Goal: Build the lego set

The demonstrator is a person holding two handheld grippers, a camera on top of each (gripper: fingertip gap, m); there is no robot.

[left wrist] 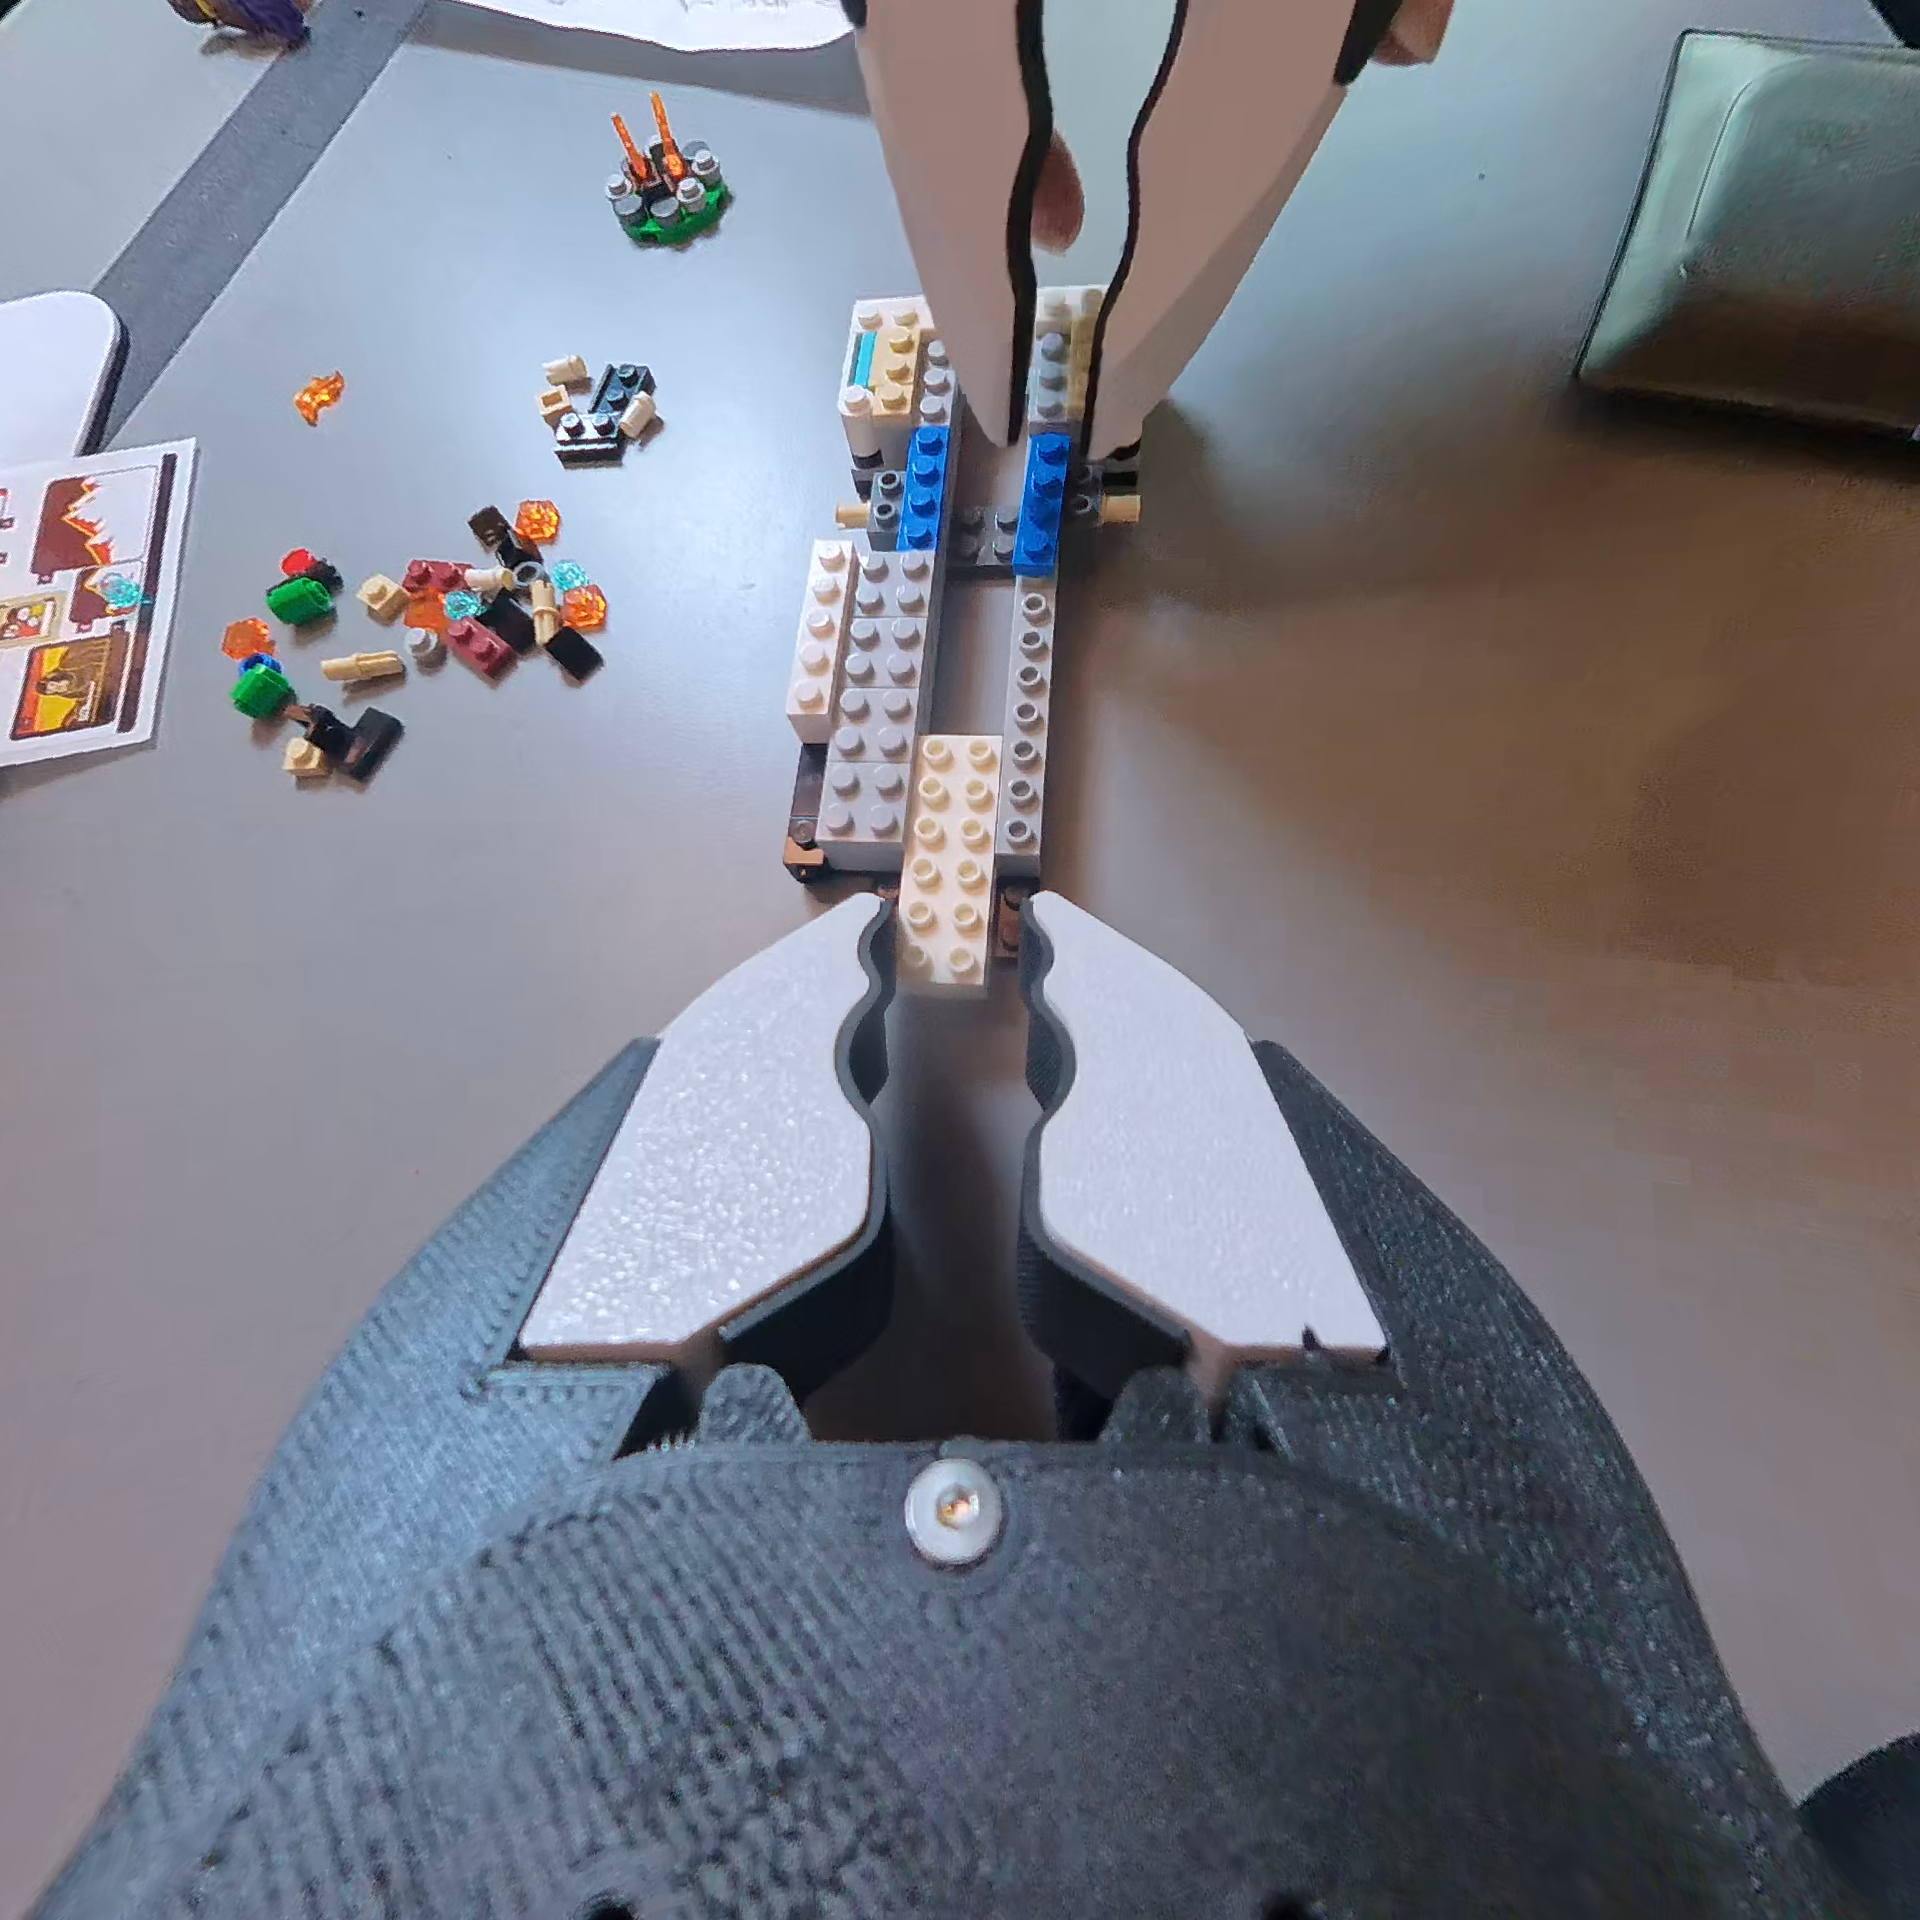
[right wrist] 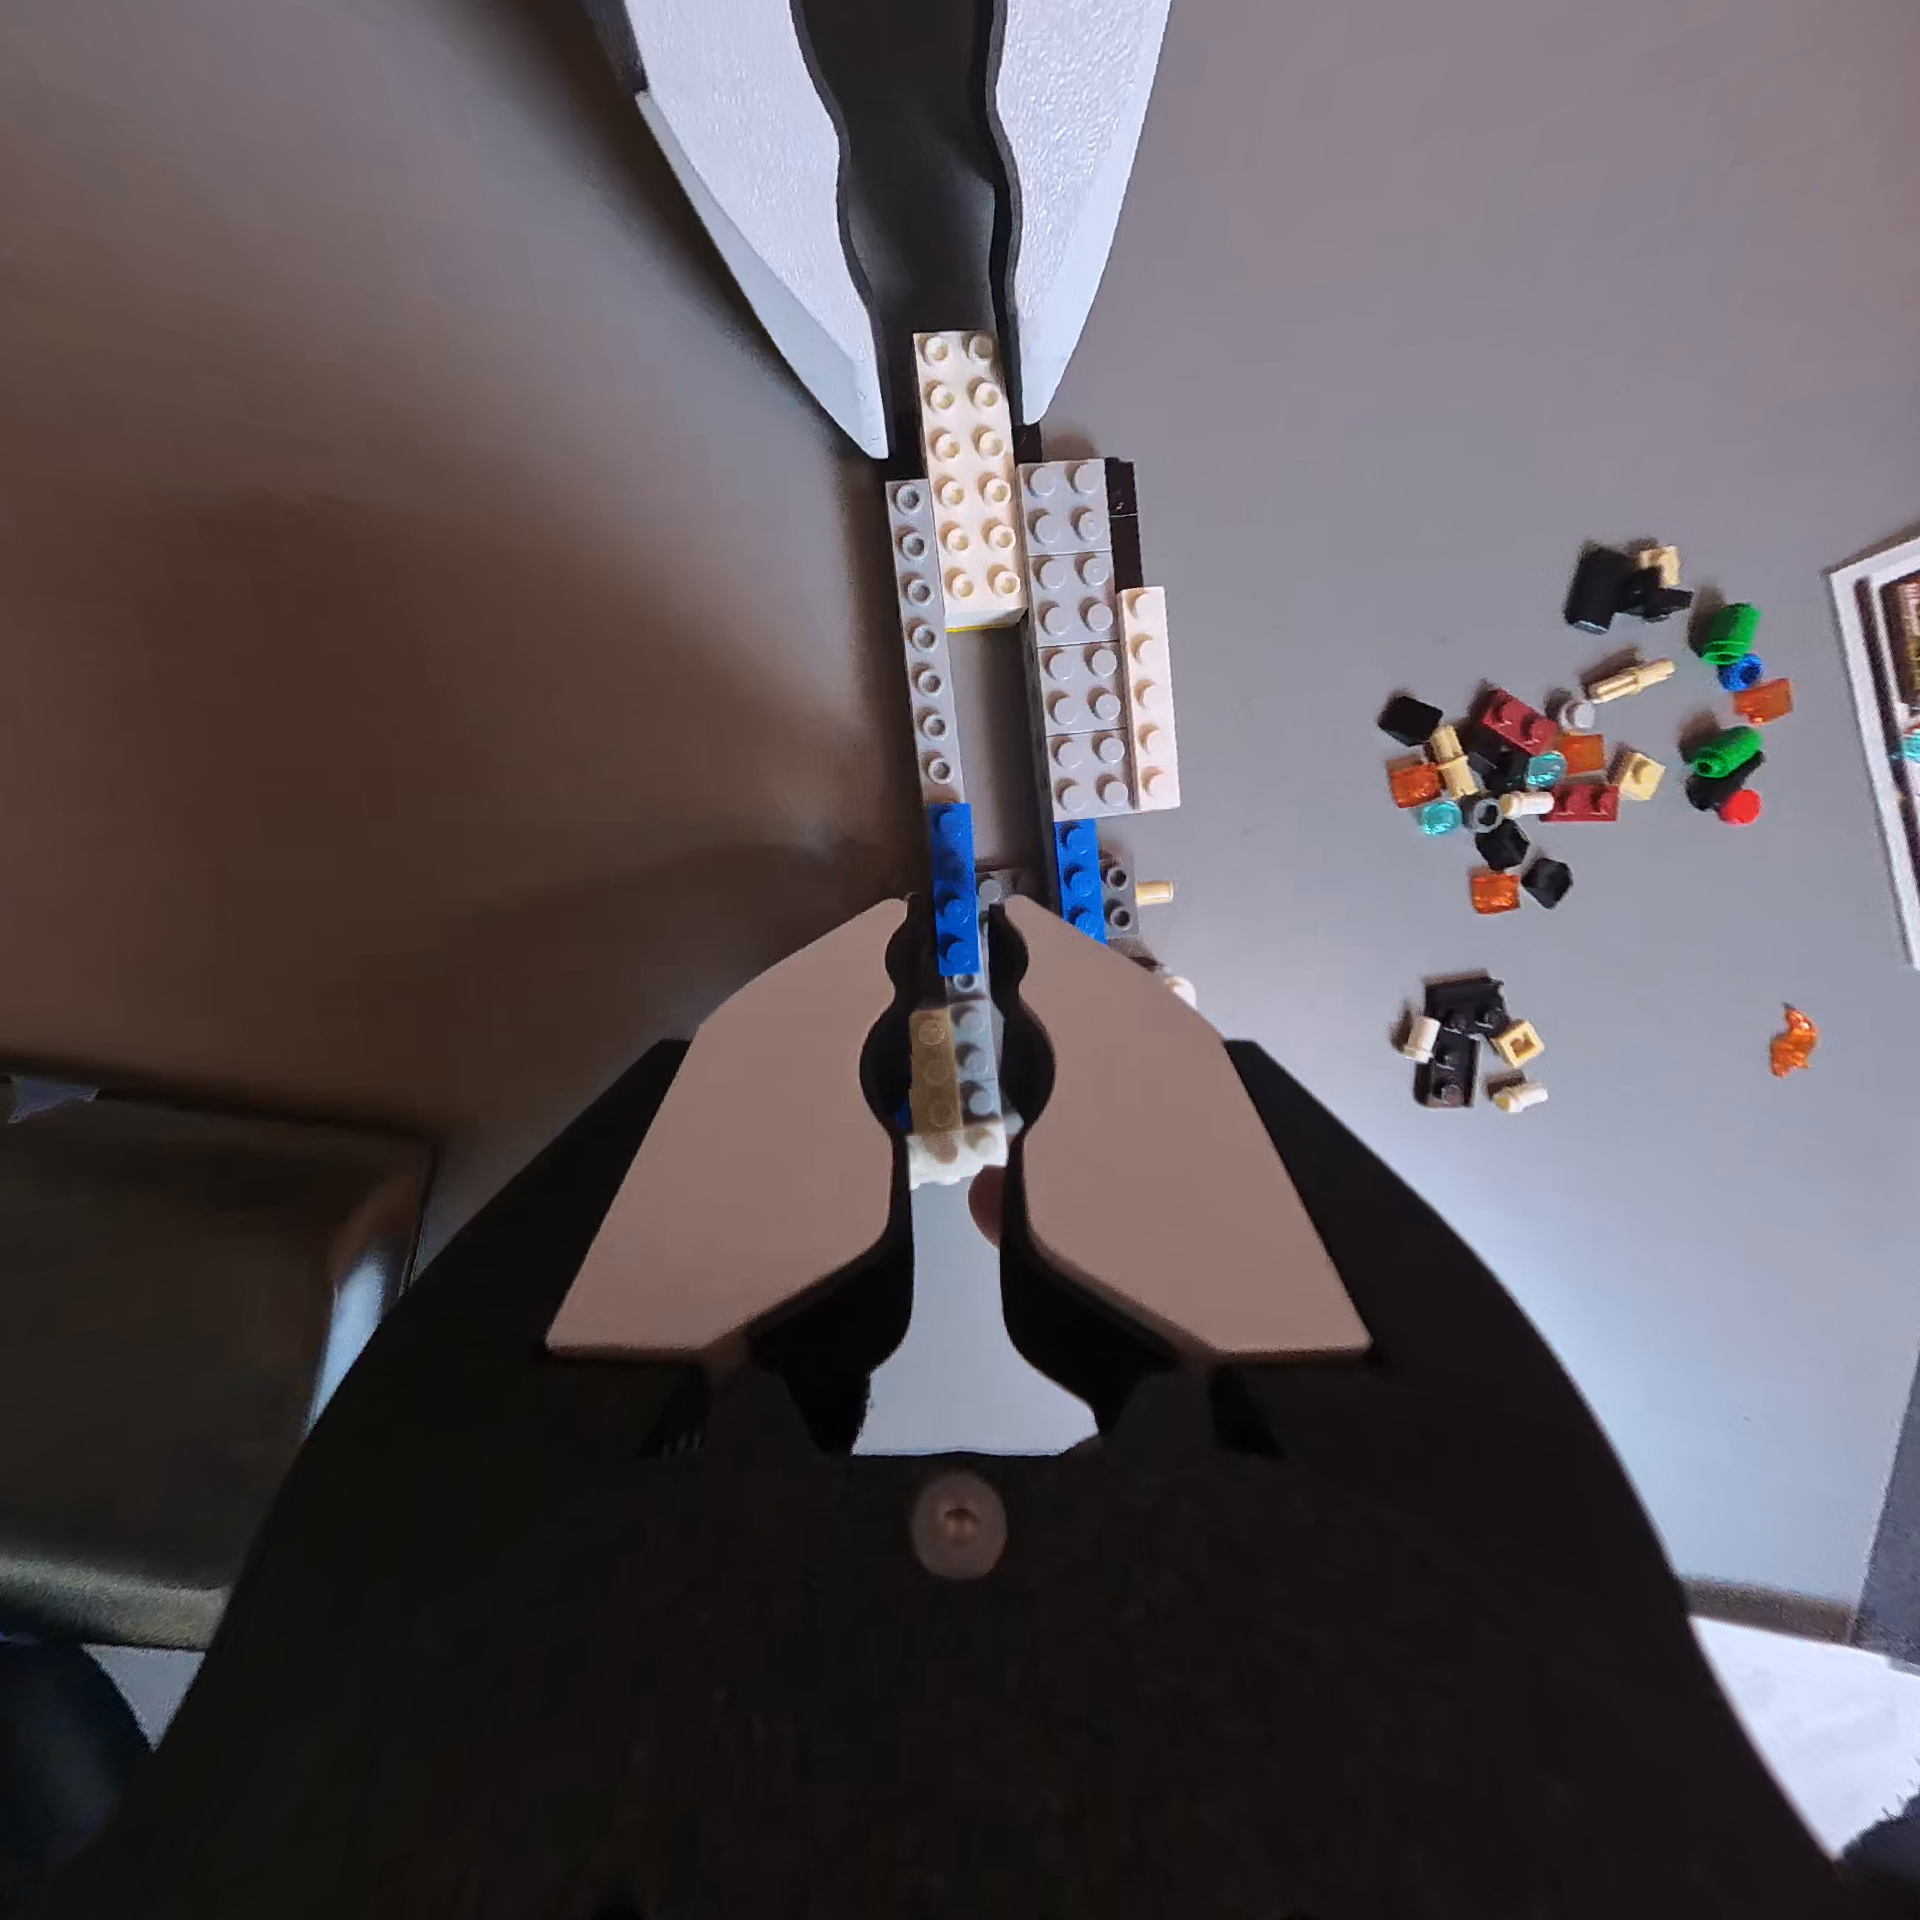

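The left claw [left wrist: 954, 904] stands narrowly parted around a cream brick [left wrist: 948, 862] at the lego build's [left wrist: 914, 665] near end, mid-frame on the grey counter [left wrist: 1455, 831]; the right claw [right wrist: 954, 914] clamps the build's other end. Loose pieces [left wrist: 436, 613] lie at the left, a dark cushion [left wrist: 1756, 229] upper right.

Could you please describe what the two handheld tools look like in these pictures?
Both match. The left tool has a black, ribbed printed body, a silver screw at its centre, and two pale grey, grainy fingers with wavy black inner edges. The right tool looks the same, though shadowed. No cables or sleeves show.
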